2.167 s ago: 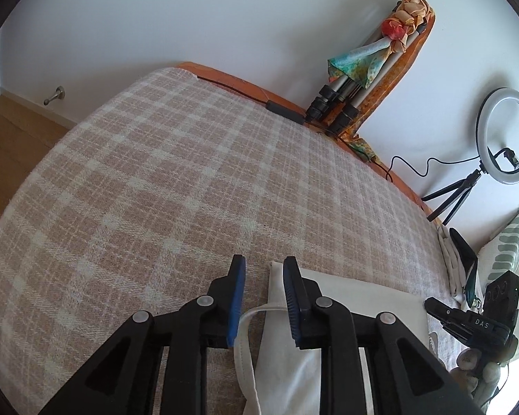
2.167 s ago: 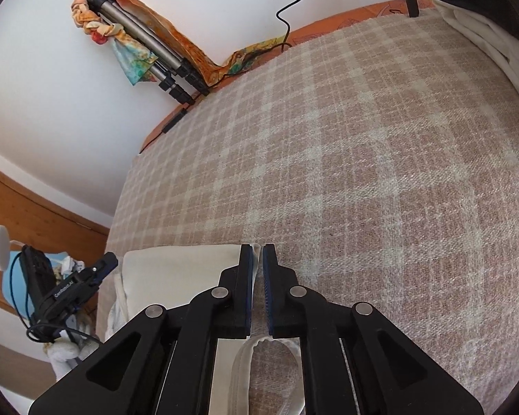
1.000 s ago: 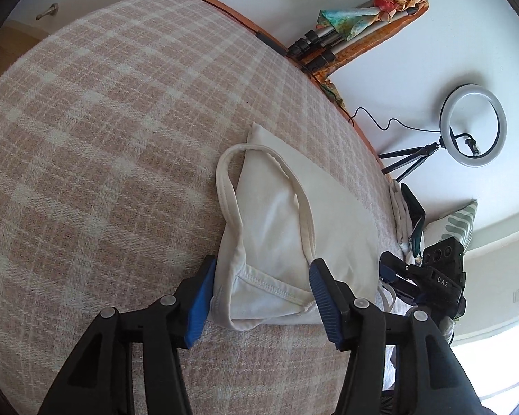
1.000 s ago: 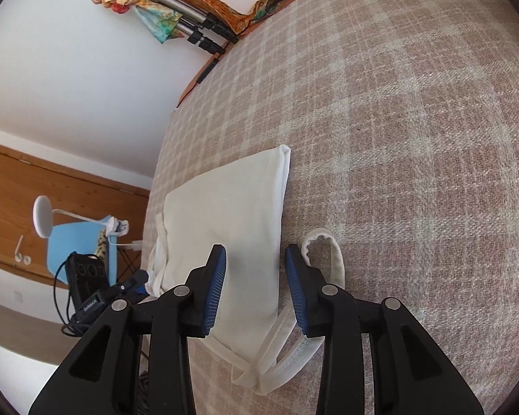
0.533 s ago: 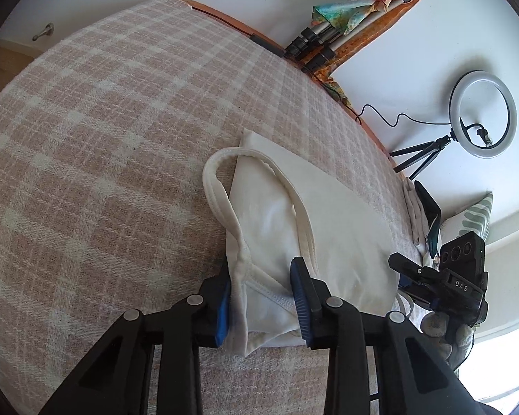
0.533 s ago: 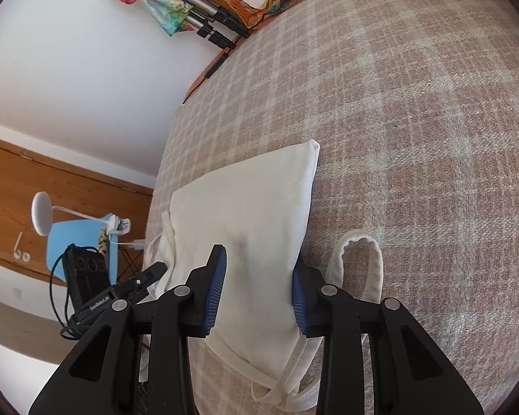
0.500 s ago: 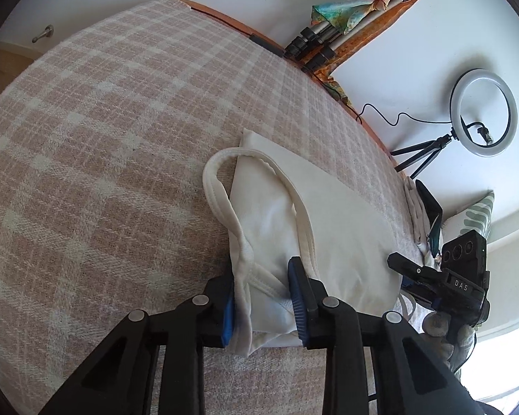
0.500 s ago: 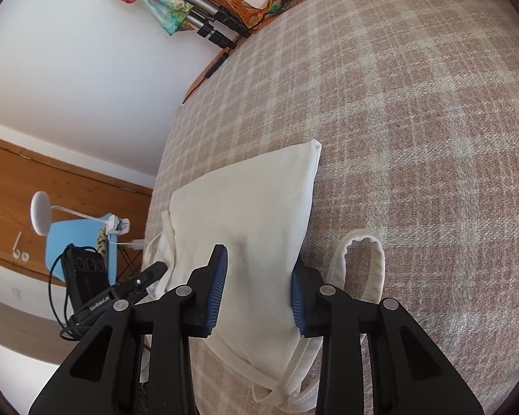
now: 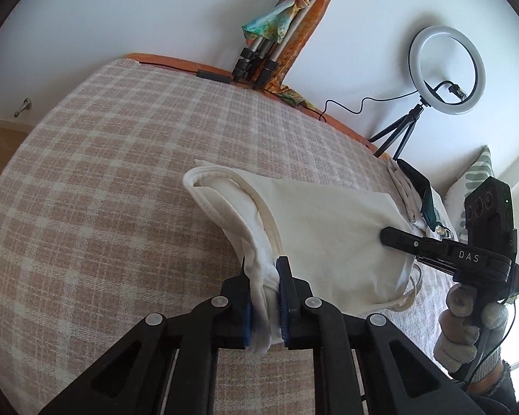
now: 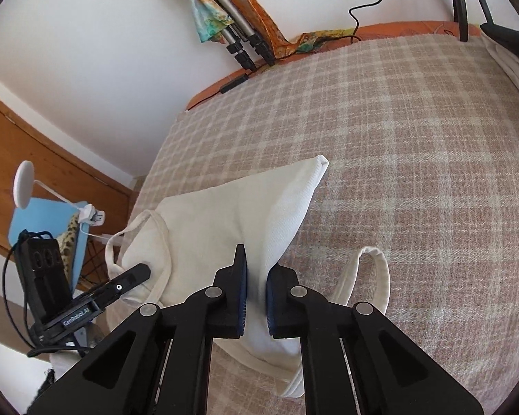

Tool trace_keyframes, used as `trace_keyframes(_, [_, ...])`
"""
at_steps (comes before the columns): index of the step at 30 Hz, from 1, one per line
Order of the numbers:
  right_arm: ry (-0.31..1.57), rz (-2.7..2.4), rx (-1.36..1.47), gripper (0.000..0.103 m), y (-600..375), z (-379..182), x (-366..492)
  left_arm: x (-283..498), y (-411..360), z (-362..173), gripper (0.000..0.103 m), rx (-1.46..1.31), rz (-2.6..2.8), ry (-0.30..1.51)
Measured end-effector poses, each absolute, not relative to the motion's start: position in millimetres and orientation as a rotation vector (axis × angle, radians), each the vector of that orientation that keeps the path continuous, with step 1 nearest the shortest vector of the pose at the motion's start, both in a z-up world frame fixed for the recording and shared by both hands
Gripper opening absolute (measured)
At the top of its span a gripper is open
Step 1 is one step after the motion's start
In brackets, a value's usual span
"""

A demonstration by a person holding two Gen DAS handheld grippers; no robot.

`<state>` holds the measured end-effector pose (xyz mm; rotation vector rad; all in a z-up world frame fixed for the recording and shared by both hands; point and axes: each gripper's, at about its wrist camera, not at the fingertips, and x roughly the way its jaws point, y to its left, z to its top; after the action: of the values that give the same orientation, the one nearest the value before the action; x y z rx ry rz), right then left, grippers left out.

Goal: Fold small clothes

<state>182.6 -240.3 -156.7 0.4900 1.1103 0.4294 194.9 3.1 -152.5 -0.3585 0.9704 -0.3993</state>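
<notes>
Bright, even daylight fills both sharp views. A blown-out window glares at the left-wrist view's lower right edge. Fisheye bending curves the pink-and-cream checked bed cover [image 9: 97,186]; corners vignette black.

Open room: the plaid bed [image 9: 97,186] lies bare from 9 to 12 o'clock of the cream garment [image 9: 328,228].
Far edge: folded tripods [image 9: 259,58] lean on the wall at 12 o'clock.
Right side: ring light [image 9: 446,69] and a cloth stack [image 9: 403,186] at 2 o'clock.
Loose strap [image 10: 366,276]: lies at 3 o'clock of the right tool [image 10: 256,294].
</notes>
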Motion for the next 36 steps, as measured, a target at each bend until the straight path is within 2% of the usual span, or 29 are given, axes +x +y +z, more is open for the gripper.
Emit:
trace_keyframes(16, [1.013,0.360,0.343,0.007,-274,-103,157,180,-98,-104,0.008,-0.203,-0.571,0.883])
trace_keyframes(22, [1.014,0.308,0.353,0.007,-307,-103,154,188,-128,-115,0.008,-0.209,-0.602,0.928])
trace_keyframes(28, [1.057,0.247,0.347,0.007,-332,-121,158,196,-123,-155,0.009,-0.286,-0.550,1.058])
trace_keyframes(30, [1.069,0.240,0.343,0.007,-337,-127,158,197,-118,-161,0.016,-0.264,-0.508,1.067])
trace_keyframes(32, [1.083,0.239,0.335,0.007,-339,-132,159,199,-111,-168,0.038,-0.264,-0.479,1.093])
trace_keyframes(35, [1.098,0.236,0.324,0.007,-339,-138,160,204,-99,-177,0.049,-0.310,-0.443,1.119])
trace_keyframes(36, [1.101,0.237,0.325,0.007,-339,-139,161,205,-97,-179,0.049,-0.329,-0.439,1.124])
